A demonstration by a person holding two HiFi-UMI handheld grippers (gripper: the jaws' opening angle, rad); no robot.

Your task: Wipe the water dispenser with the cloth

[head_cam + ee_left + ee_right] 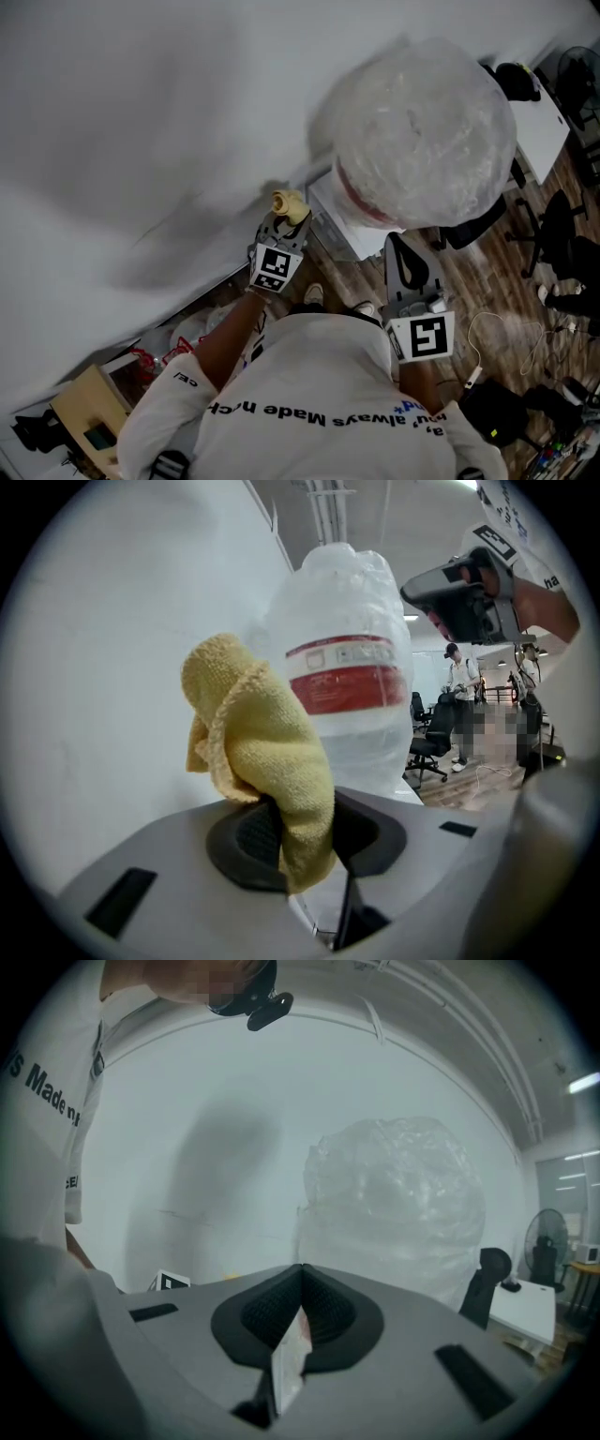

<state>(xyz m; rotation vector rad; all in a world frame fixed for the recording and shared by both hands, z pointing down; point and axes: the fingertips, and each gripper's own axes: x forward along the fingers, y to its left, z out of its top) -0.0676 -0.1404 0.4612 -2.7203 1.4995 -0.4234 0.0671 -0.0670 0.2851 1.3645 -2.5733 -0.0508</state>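
Observation:
The water dispenser's big bottle point(412, 131), wrapped in clear plastic, stands on the white dispenser body point(337, 220) against the wall. In the left gripper view the bottle point(347, 677) shows a red label. My left gripper point(284, 225) is shut on a yellow cloth point(291, 202), held close to the wall just left of the dispenser. The cloth point(258, 752) bunches up above the jaws of that gripper point(300, 841). My right gripper point(408, 258) hangs in front of the dispenser, below the bottle. Its jaws point(300, 1302) are shut on nothing, pointing at the wrapped bottle point(394, 1204).
A white wall point(141, 112) fills the left. Black office chairs point(553, 234) and a white desk point(544, 122) stand to the right on a wooden floor with cables point(487, 328). A cardboard box point(89, 403) sits lower left. People point(459, 696) stand far off.

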